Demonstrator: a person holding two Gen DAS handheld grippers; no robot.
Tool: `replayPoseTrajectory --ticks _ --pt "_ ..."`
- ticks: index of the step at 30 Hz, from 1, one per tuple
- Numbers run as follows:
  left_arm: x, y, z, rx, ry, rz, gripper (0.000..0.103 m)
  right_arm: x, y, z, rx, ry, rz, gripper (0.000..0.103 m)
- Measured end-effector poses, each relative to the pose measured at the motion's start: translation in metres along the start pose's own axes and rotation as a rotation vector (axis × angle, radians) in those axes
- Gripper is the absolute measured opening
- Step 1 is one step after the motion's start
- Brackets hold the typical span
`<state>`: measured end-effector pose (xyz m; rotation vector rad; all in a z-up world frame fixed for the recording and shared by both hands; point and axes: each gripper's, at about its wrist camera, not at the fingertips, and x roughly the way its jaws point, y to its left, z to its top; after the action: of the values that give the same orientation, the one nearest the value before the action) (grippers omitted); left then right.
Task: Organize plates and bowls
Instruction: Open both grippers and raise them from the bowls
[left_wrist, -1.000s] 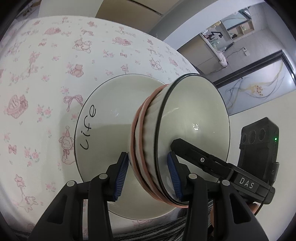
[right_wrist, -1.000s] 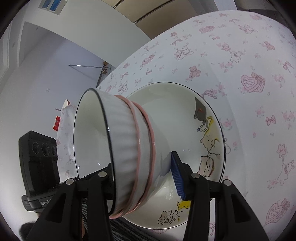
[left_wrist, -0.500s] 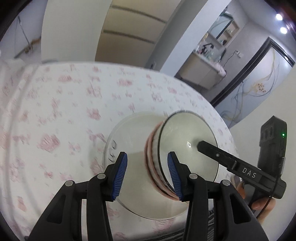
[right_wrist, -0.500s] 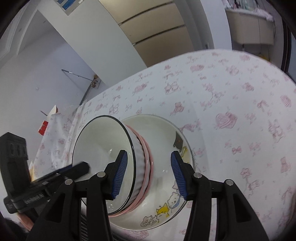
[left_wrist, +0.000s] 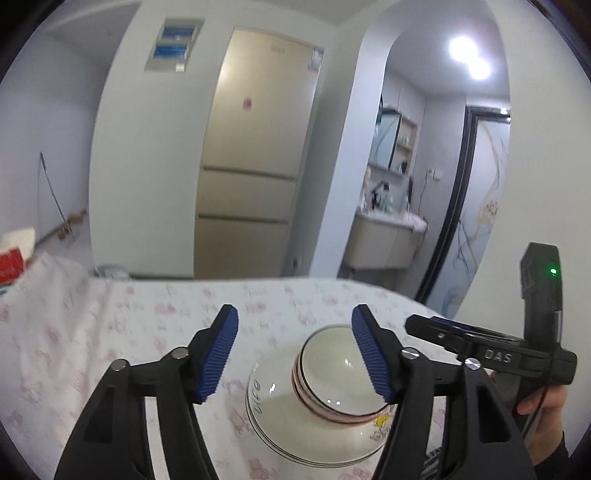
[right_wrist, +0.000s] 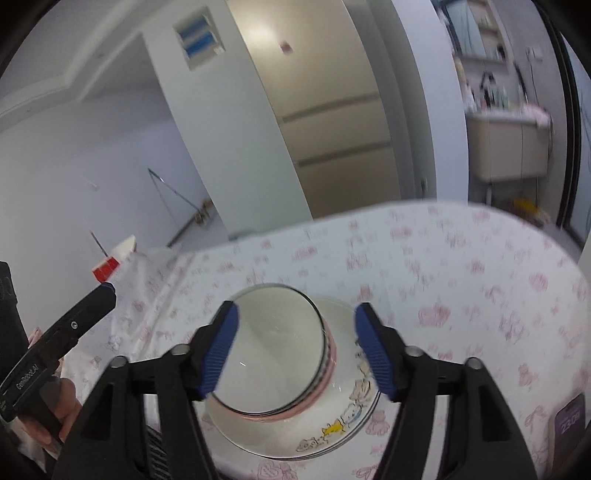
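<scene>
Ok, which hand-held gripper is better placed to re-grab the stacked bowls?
Right, probably: the right hand-held gripper, jaws opening and empty, frames the stacked bowls more squarely; the left hand-held gripper, also opening and empty, has them off toward one finger.

Tablecloth (right_wrist: 461, 266) print motion-blurred; phone (right_wrist: 570, 424) cut by edge; plate (right_wrist: 354, 424) partly hidden by bowl stack (right_wrist: 273, 354).

Before you: glossy glazed ceramic bowls (left_wrist: 334, 384), ribbed outside, nested on glossy ceramic plate (right_wrist: 343, 424) with cartoon print. Your left gripper (left_wrist: 295, 354) and right gripper (right_wrist: 295, 350): matt black plastic, ridged blue rubbery pads (left_wrist: 369, 354) (metal screw heads shine). Tablecloth (right_wrist: 461, 295): matt printed cloth. Phone (right_wrist: 570, 424): glossy glass.
</scene>
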<state>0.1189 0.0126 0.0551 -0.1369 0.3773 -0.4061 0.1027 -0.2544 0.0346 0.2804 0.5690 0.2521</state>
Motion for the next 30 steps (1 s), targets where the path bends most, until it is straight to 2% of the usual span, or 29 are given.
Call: replayPoseTrajectory --ticks 2,4,6,8,10,17,22,27,30 --pt "-0.01 0.001 0.002 -0.018 -0.028 0.011 0.078 -0.016 0.007 0.001 -0.028 -0.063 0.004 0.076" --pt "-0.025 -0.001 0.003 -0.01 -0.083 0.026 0.085 -0.032 0.012 0.001 -0.052 -0.143 0.002 0.092" --pt "-0.036 -0.008 0.003 0.039 -0.126 0.065 0.088 -0.048 0.016 -0.002 -0.072 -0.24 -0.008 0.103" --pt "-0.046 -0.017 0.001 0.104 -0.145 0.075 0.092 -0.063 0.02 -0.007 -0.099 -0.327 -0.045 0.103" --pt "-0.054 -0.025 -0.003 0.147 -0.174 0.085 0.103 -0.071 0.025 -0.011 -0.137 -0.373 -0.074 0.103" --pt "-0.067 -0.046 -0.024 0.192 -0.271 0.13 0.103 -0.089 0.037 -0.03 -0.202 -0.461 -0.11 0.103" --pt "-0.058 -0.048 -0.048 0.193 -0.248 0.116 0.103 -0.09 0.04 -0.05 -0.246 -0.518 -0.144 0.103" --pt "-0.049 -0.052 -0.075 0.228 -0.312 0.185 0.103 -0.071 0.028 -0.064 -0.213 -0.491 -0.169 0.103" --pt "-0.032 -0.048 -0.09 0.196 -0.27 0.204 0.103 -0.065 0.024 -0.073 -0.228 -0.512 -0.183 0.103"
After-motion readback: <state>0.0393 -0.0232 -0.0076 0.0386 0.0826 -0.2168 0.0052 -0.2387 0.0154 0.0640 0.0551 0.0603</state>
